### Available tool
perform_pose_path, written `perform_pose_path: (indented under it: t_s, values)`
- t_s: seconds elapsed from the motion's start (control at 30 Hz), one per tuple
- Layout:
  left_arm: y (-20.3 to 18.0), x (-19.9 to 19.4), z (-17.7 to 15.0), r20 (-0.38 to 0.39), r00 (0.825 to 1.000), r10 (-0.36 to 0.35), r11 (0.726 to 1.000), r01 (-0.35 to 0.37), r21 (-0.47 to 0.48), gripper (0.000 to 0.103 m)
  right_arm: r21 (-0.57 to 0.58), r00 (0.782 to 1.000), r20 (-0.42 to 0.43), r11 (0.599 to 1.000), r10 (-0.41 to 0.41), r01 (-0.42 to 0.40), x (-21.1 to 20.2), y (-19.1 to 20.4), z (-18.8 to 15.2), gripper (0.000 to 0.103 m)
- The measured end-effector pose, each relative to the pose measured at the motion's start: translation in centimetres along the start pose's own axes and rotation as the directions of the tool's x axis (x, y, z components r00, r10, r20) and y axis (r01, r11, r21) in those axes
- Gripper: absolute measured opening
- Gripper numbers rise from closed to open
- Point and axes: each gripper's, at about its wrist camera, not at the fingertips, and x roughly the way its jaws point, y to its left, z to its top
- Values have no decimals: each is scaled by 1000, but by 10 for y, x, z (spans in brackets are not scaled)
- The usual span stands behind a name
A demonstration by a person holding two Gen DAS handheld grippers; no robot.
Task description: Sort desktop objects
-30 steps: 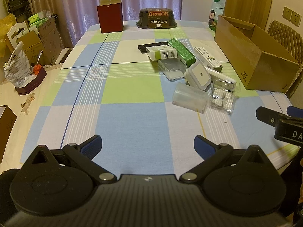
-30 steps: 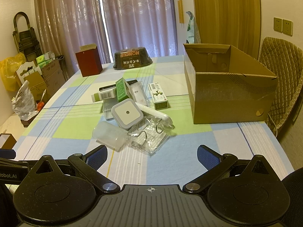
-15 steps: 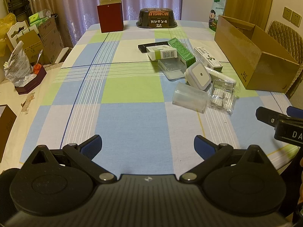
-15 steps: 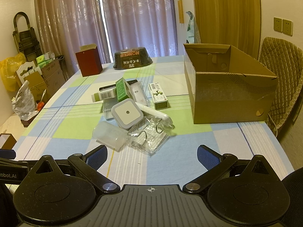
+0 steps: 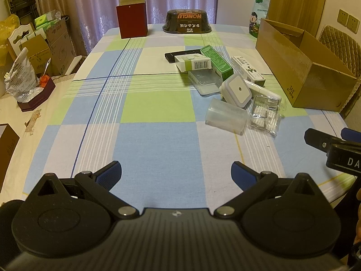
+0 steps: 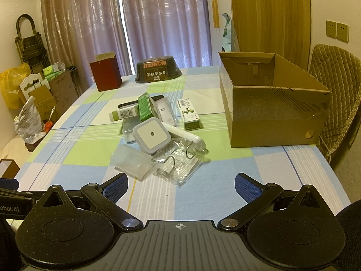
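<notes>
Grippers spread, empty, near table's front edge.
Approach clear cylinder (image 6: 130, 161) squarely; avoid dragging crinkled packet (image 6: 178, 167) touching it; cardboard box (image 6: 270, 122) at right edge.

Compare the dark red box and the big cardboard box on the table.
The dark red box is small, glossy and stands tall at the table's far left. The cardboard box is much larger, plain brown, low and long, on the right side. Both are open at the top.
</notes>
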Motion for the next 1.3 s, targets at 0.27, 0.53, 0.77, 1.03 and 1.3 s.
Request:
perform_pose_path:
  t_s: [0.27,0.53,0.77,1.03,1.3]
  values:
    - [0,1,1,-4,1000,-2,1000,2,-2,102,-1,1000,-5,1000,1,-1,0,0,0,103]
    - [4,0,6,-5,1000,-31,999,31,-19,102,12,1000,16,1000,25,-25,-1,-1,6,103]
    - [4,13,18,-13,998,-59,998,59,-3,102,19,1000,3,1000,-25,24,16,-5,13,103]
    - [-12,57,37,-33,989,-146,981,149,124,102,64,996,-84,998,-14,19,47,-15,18,103]
    - [-30,105,50,-57,969,-240,937,246,246,102,0,994,-108,1000,22,-22,78,-20,24,103]
